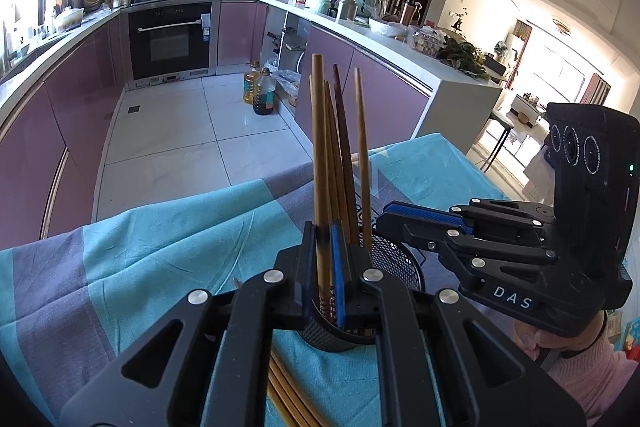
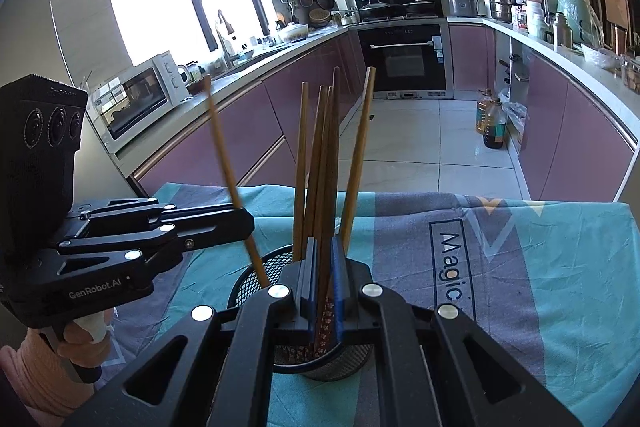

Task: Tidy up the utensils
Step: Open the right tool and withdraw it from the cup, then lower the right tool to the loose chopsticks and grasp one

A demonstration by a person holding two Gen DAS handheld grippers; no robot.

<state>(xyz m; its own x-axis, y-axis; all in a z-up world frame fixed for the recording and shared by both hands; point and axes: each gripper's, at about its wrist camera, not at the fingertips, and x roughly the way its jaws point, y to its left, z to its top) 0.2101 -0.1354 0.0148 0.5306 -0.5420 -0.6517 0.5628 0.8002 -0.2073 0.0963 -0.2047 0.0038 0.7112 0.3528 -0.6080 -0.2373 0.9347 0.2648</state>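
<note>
A black mesh holder (image 1: 396, 259) (image 2: 256, 271) stands on the teal and grey cloth, with several brown chopsticks upright in it. My left gripper (image 1: 323, 231) (image 2: 248, 223) is shut on a light brown chopstick (image 1: 319, 147) (image 2: 224, 155). That chopstick leans, and its lower end is inside the holder. My right gripper (image 2: 325, 243) (image 1: 384, 217) comes in from the other side and is shut on another chopstick (image 2: 326, 167). Its patterned lower end reaches down into the holder. Both grippers sit just above the holder's rim.
Several loose chopsticks (image 1: 288, 399) lie on the cloth (image 2: 520, 267) under my left gripper. A pink-sleeved hand (image 1: 580, 367) holds the right gripper. The table's far edge drops to the tiled kitchen floor; purple cabinets and an oven stand beyond.
</note>
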